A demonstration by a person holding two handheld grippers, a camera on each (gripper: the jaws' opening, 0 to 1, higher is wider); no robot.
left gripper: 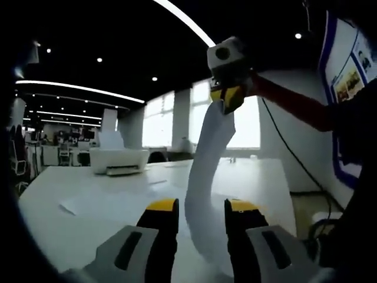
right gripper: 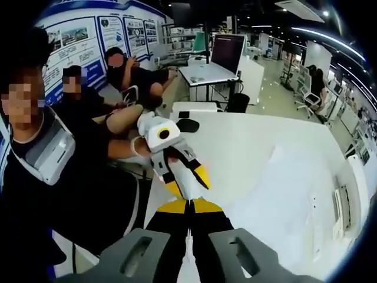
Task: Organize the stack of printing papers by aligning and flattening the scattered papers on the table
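Both claws are clamped on one long white paper sheet [left gripper: 207, 177], lifted off the big white desk [left gripper: 70, 236] btw. Right claw [left gripper: 228, 99] pinches the top end, left claw [left gripper: 201, 206] the bottom. More loose white papers [left gripper: 112, 203] lie flat on the desk, w/ a white printer [left gripper: 119, 160] further back.
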